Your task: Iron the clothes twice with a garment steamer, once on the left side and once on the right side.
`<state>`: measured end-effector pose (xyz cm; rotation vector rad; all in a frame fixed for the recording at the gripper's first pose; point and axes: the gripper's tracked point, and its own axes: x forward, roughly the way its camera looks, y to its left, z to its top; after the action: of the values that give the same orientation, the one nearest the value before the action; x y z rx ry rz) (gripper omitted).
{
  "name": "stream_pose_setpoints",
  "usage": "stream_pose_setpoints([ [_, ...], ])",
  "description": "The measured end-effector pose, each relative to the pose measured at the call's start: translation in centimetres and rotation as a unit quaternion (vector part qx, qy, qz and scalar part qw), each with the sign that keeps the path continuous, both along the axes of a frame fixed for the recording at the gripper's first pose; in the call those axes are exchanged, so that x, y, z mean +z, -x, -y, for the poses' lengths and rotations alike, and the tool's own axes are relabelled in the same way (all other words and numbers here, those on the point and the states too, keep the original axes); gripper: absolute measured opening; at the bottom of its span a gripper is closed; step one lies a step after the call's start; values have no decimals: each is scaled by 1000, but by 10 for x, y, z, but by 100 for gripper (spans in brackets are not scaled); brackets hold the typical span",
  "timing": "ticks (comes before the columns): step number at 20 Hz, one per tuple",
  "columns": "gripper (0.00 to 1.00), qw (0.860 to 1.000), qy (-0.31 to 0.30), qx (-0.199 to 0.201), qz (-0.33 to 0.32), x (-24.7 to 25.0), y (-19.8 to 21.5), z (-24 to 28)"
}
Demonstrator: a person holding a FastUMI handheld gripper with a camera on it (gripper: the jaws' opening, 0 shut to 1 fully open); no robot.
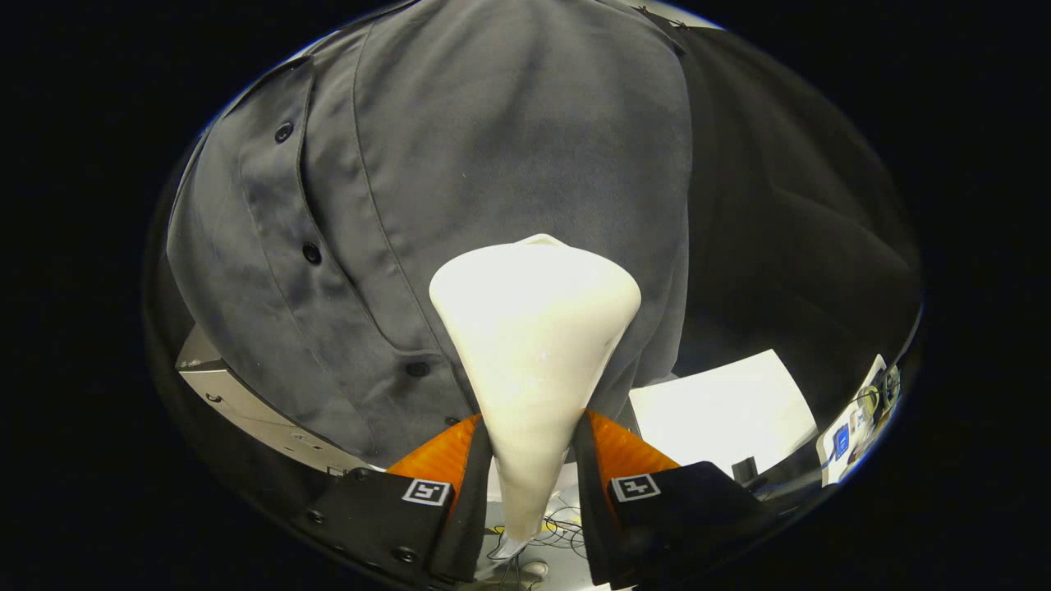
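Gripper view: the gripper (532, 447) has its two fingers (447, 460) closed narrow on the tapering handle of a white garment steamer (534, 345), one finger pressing on each side of it. The steamer widens from the fingers forward into a broad cone-shaped head, and the far rim of that head lies against, or just short of, a grey shirt (493, 164); contact cannot be told for sure. The shirt hangs upright just beyond the fingers. Its button placket runs down on the left of the steamer head, with dark buttons (311, 254) spaced along it, the lowest one just beside the head's left edge. The steamer head sits on the shirt panel to the right of that placket, low on the garment. Behind the shirt on the right hangs dark cloth (788, 205). Below the shirt's hem, to the right of the fingers, lies a white worktop (722, 410). A metal plate (246, 402) shows under the hem on the left. Thin cables (558, 525) lie below, between the fingers.
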<state>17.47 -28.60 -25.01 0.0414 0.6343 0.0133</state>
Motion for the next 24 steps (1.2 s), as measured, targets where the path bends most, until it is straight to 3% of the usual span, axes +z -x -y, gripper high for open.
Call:
stream_pose_setpoints([
  [13, 57, 998, 3, -11, -57, -72, 23, 15],
  [24, 57, 997, 0, -43, -59, -80, 59, 9],
])
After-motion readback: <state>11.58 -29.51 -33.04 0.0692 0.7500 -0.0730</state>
